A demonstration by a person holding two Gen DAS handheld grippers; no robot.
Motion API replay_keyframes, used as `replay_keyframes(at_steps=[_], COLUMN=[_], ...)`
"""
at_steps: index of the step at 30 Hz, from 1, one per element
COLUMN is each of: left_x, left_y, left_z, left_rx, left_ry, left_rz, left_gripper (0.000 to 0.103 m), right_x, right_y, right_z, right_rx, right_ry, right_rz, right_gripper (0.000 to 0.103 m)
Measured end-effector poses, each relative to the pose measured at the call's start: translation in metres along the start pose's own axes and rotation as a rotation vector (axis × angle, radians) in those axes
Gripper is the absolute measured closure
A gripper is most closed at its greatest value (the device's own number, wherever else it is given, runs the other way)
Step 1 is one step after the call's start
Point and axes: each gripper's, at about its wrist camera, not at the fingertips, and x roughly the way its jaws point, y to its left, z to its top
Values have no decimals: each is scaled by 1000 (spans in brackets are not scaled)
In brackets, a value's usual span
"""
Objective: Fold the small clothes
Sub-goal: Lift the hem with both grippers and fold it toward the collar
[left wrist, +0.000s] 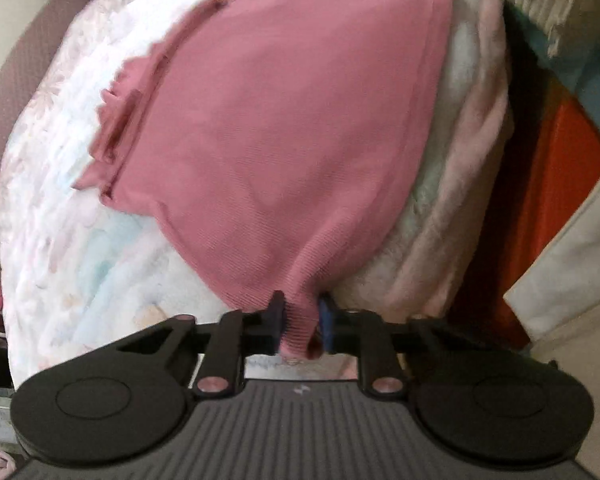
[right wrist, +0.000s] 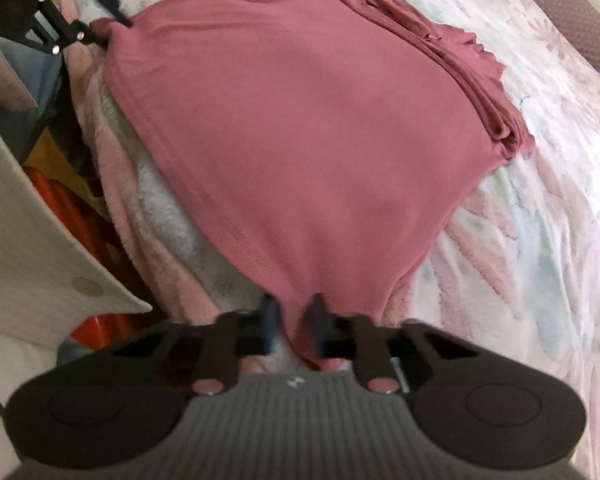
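A dusty pink ribbed garment lies spread on a pale floral blanket on the bed. It also shows in the right wrist view. My left gripper is shut on one corner of the garment's near hem. My right gripper is shut on the other hem corner. The left gripper also shows at the top left of the right wrist view, holding the far corner. The garment's far side is bunched in folds.
A fluffy pink-and-white blanket edge hangs off the bed. Beside it stands an orange-red box and a cream panel. A mauve headboard or cushion lies beyond the blanket.
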Motion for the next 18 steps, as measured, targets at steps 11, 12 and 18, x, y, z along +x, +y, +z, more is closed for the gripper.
replay_keyframes(at_steps=[11, 12, 18], left_x=[-37, -36, -27], left_y=[98, 108, 174], left_z=[24, 28, 63], left_rx=[-257, -268, -331], left_ry=[-103, -103, -119], left_rz=[50, 64, 150], left_gripper=[95, 95, 95], right_x=[-51, -57, -76], right_y=[-49, -58, -114], right_z=[25, 30, 74], right_rx=[122, 134, 157], right_ry=[-148, -165, -225], right_rz=[-74, -84, -167], right_gripper=[103, 103, 103])
